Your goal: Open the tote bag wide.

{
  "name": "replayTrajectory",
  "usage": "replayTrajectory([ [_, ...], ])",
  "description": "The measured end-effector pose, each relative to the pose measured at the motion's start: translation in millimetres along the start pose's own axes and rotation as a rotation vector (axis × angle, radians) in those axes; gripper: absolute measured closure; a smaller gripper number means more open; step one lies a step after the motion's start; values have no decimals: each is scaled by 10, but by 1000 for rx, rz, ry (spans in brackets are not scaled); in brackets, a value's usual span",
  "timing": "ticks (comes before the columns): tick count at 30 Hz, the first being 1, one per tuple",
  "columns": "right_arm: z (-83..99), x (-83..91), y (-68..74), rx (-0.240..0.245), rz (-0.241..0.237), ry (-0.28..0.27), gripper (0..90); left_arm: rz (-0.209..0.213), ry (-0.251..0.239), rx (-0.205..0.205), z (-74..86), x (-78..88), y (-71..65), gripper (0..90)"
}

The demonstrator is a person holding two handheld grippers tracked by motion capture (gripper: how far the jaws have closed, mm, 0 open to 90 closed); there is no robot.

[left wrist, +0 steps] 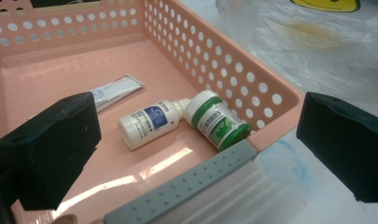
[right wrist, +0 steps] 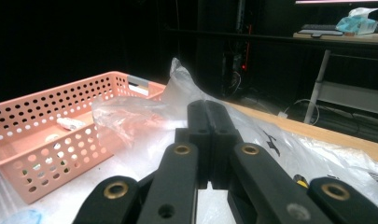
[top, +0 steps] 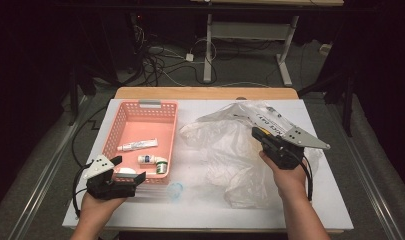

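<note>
Basket [top: 121, 120], pink: toothpaste tube [top: 137, 145], white dropper bottle [left wrist: 149, 122], green-capped jar [left wrist: 218, 122] at my 12 o'clock, unpicked. Left gripper [top: 126, 170] gapes empty over the near rim. Right gripper [top: 260, 136], pinched closed, holds plastic bag [top: 225, 150] at 2 o'clock.

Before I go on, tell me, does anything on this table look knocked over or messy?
Yes: in the pink basket, the white bottle and green-capped jar lie on their sides, touching. The clear plastic bag sprawls crumpled beside it.
</note>
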State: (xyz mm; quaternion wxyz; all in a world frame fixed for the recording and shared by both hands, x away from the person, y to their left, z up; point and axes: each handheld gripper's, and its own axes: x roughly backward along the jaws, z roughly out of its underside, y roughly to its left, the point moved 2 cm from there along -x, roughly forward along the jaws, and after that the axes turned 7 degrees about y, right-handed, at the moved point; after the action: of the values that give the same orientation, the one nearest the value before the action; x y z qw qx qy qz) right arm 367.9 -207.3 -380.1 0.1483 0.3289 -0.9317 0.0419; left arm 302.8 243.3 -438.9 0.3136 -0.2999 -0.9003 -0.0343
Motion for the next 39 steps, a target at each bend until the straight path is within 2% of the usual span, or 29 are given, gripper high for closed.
replayTrajectory([
  [3, 3, -1, 7, -2, 5, -2, 900, -3, 6, 14, -1, -1, 59, 0],
  [6, 0, 6, 7, 1, 5, -2, 900, -24, -5, 13, 6, 16, 120, 0],
  [11, 2, 39, -7, 5, 1, 0, 900, -37, -7, 43, 25, 61, 234, 0],
  [18, 19, 45, -30, 7, -11, 9, 900, -47, -14, 56, -11, 109, 274, 0],
  [25, 10, 56, -35, -3, -21, 6, 900, -38, -18, 56, -238, 113, 239, 0],
  [27, 10, 45, -41, -6, -24, 6, 900, -31, -28, 41, -297, 84, 230, 0],
  [29, 14, 29, -50, -4, -27, 8, 900, -20, -1, 35, -363, 30, 237, 0],
  [32, 14, 6, -52, -12, -29, 12, 900, 3, 26, 53, -478, -36, 279, 0],
  [34, 12, 0, -51, -9, -29, 13, 900, 13, 5, 62, -542, -74, 326, 0],
  [39, -7, 2, -34, -1, -24, 11, 900, 6, 31, 78, -648, -200, 439, 13],
])
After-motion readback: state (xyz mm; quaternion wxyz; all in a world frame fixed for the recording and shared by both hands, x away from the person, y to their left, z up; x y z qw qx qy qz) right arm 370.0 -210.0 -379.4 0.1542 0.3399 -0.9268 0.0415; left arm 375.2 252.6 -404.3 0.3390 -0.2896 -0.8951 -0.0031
